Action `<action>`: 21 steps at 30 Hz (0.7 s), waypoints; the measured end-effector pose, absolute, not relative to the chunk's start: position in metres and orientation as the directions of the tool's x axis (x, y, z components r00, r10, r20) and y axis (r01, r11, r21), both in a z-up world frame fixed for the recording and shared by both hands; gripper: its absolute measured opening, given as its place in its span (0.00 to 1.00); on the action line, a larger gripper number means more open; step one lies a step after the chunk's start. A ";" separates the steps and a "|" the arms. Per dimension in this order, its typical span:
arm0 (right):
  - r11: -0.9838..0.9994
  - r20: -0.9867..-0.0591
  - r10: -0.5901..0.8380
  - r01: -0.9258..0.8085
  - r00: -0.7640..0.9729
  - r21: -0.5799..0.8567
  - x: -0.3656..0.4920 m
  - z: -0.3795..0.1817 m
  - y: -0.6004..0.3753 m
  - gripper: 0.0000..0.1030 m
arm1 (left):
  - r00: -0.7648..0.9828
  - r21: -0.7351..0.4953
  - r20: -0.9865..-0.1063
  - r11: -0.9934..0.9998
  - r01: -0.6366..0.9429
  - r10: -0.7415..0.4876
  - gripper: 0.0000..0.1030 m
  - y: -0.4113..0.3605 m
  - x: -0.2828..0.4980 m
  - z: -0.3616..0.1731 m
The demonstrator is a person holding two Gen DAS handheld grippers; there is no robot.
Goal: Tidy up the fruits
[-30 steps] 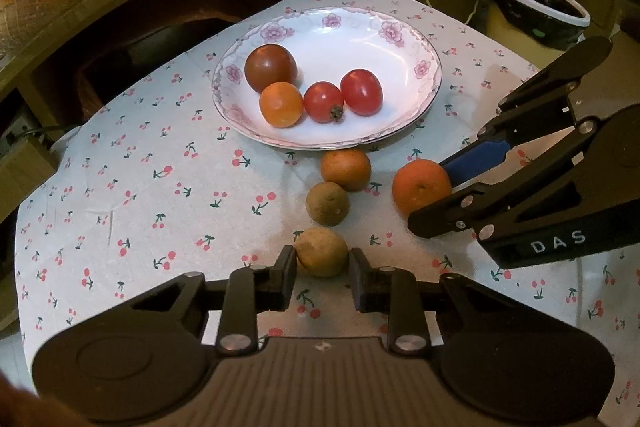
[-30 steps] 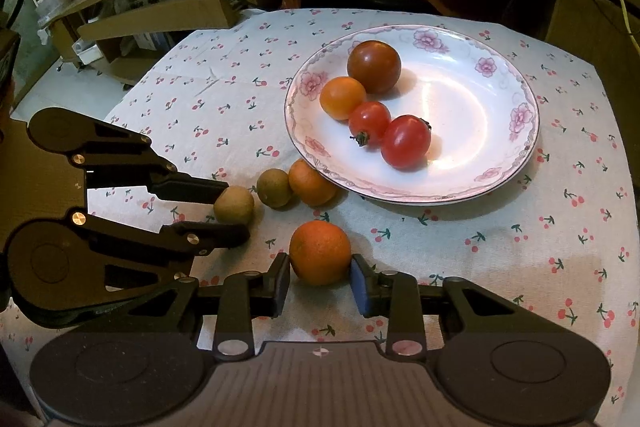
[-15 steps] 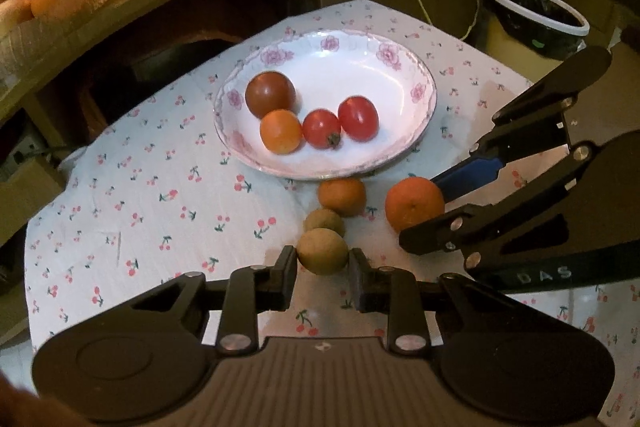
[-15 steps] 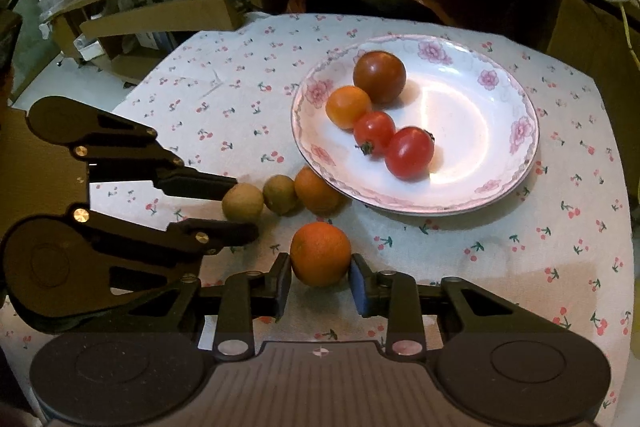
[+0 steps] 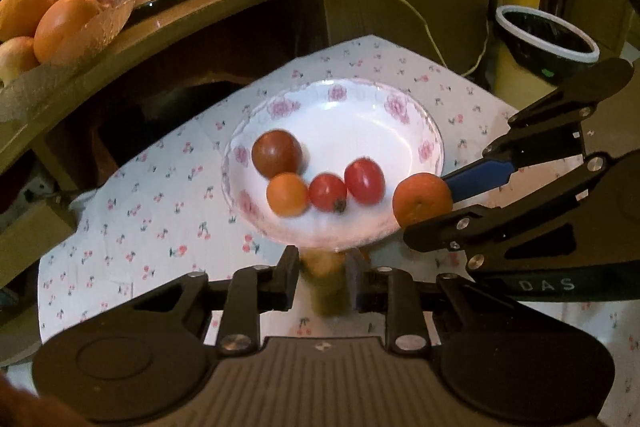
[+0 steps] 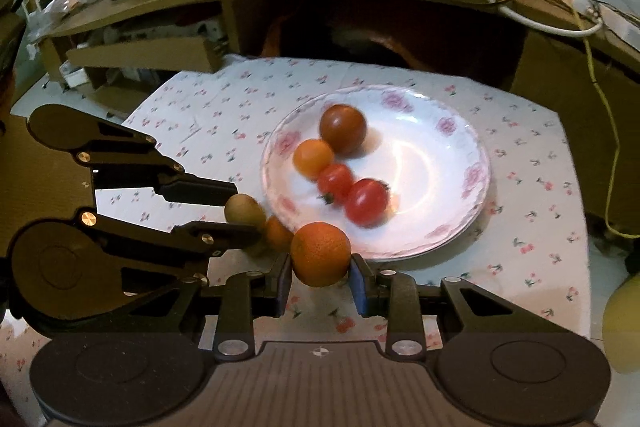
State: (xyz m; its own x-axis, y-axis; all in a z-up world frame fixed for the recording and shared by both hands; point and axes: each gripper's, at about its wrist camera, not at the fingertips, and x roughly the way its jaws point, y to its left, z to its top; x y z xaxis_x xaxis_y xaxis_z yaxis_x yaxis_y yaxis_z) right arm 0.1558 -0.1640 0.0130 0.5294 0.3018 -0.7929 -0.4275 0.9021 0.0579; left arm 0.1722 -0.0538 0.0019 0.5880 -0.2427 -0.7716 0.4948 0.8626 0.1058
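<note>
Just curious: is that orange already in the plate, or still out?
Out. The orange sits clamped in the right hand-held gripper, in front of the plate's near rim.

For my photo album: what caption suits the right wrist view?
Right gripper lifts a round orange tangerine toward the white floral plate; left gripper holds a small greenish-brown fruit.

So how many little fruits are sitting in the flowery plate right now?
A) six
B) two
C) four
C: the plate holds four: a dark tomato, a small orange one and two red ones.
</note>
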 end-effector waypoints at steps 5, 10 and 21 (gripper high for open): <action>0.915 -0.779 0.283 -0.402 0.560 0.044 0.162 0.016 -0.170 0.31 | 0.595 0.105 -0.767 0.868 0.486 -0.240 0.27 -0.060 0.182 0.002; 0.916 -0.782 0.276 -0.400 0.559 0.037 0.167 0.014 -0.173 0.31 | 0.566 0.092 -0.784 0.853 0.514 -0.256 0.27 -0.055 0.171 0.000; 0.914 -0.788 0.271 -0.404 0.553 0.031 0.163 0.011 -0.174 0.31 | 0.534 0.080 -0.812 0.861 0.501 -0.235 0.27 -0.015 0.137 -0.018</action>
